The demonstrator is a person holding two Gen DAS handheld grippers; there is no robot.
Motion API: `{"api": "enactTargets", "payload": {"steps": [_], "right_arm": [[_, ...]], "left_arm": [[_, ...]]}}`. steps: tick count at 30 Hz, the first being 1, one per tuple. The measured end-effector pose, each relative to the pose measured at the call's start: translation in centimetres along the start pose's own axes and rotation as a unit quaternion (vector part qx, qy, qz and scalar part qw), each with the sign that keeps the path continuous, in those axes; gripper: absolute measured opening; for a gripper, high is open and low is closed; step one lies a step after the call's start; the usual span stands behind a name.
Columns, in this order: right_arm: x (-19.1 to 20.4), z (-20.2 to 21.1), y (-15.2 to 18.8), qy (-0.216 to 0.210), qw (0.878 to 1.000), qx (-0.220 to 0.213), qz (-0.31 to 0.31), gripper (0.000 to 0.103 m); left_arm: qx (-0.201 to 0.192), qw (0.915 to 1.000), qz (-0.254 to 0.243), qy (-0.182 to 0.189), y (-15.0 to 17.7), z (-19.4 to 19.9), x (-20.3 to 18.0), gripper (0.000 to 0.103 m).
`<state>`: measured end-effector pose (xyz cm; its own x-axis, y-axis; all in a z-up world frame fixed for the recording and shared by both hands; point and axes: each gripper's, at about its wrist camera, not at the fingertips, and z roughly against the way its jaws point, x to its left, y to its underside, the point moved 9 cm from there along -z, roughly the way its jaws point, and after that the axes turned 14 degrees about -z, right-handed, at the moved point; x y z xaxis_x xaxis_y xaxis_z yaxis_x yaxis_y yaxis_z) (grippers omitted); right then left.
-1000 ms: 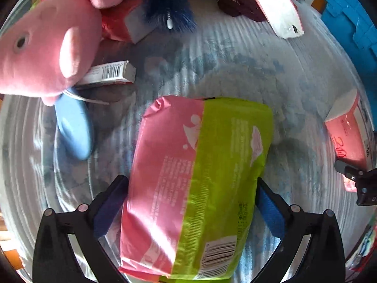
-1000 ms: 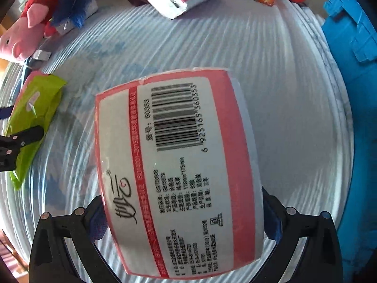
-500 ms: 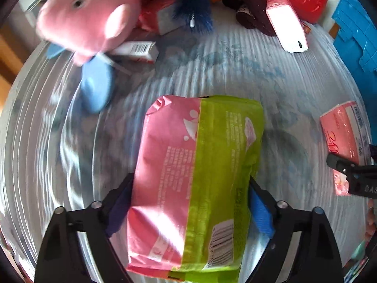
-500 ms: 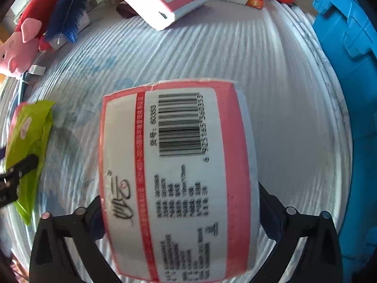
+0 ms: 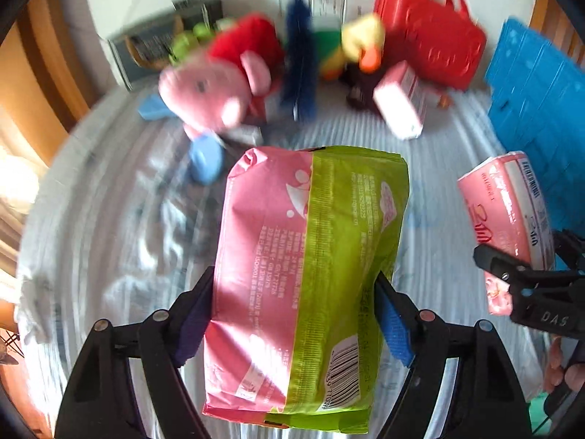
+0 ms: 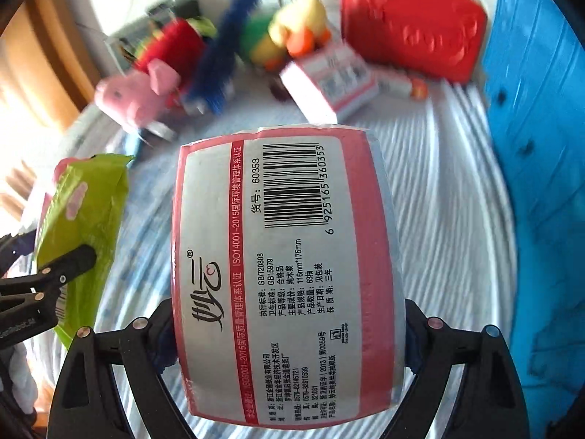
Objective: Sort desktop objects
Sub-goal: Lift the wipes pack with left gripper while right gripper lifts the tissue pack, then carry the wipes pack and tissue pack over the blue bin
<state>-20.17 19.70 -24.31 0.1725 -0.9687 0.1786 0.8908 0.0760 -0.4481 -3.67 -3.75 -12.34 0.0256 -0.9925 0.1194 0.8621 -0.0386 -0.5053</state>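
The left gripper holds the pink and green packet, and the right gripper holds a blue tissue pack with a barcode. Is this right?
Not quite. The tissue pack in the right gripper is pink and white, not blue, as the right wrist view shows. The left gripper does hold the pink and green packet.

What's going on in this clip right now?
A person is sorting a cluttered table with two handheld grippers. The left gripper is clamped on a pink-and-green wipes pack; the right gripper is clamped on a pink-and-white tissue pack. Both jaws have just been closing onto their packs, which are held above the striped tablecloth. At the back sit a pink plush pig, a red case and a blue crate.
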Motion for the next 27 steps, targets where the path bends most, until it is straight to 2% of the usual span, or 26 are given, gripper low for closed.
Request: {"api": "enactTargets", "payload": {"steps": [1, 2, 3, 7, 15, 19, 27], "right_arm": [[0.4, 1.3, -0.4, -0.004, 1.000, -0.015, 0.007, 0.091], [1.9, 1.0, -1.5, -0.008, 1.000, -0.027, 0.010, 0.091], [2.2, 1.8, -1.8, -0.009, 0.999, -0.038, 0.013, 0.091], [4.5, 4.4, -3.4, -0.003, 0.996, -0.089, 0.017, 0.091], [3.9, 15.4, -4.1, 0.039, 0.980, -0.195, -0.017, 0.091], [2.0, 19.9, -3.7, 0.050, 0.971, -0.230, -0.050, 0.091], [-6.1, 30.5, -4.4, 0.092, 0.936, -0.323, -0.104, 0.091]], "left_arm": [[-0.014, 0.9999, 0.003, -0.007, -0.4, 1.1, -0.1, 0.079], [-0.024, 0.9996, 0.004, -0.010, -2.4, -2.9, -1.8, 0.079], [-0.038, 0.9991, 0.005, -0.015, -3.6, -3.0, -2.3, 0.079], [-0.089, 0.9958, -0.012, -0.020, -6.3, -0.3, -2.9, 0.079], [-0.180, 0.9825, -0.043, 0.017, -9.0, 5.1, -4.3, 0.079], [-0.219, 0.9730, -0.061, 0.043, -10.3, 8.1, -6.4, 0.079], [-0.287, 0.9487, -0.107, 0.080, -14.7, 13.6, -14.4, 0.079]]}}
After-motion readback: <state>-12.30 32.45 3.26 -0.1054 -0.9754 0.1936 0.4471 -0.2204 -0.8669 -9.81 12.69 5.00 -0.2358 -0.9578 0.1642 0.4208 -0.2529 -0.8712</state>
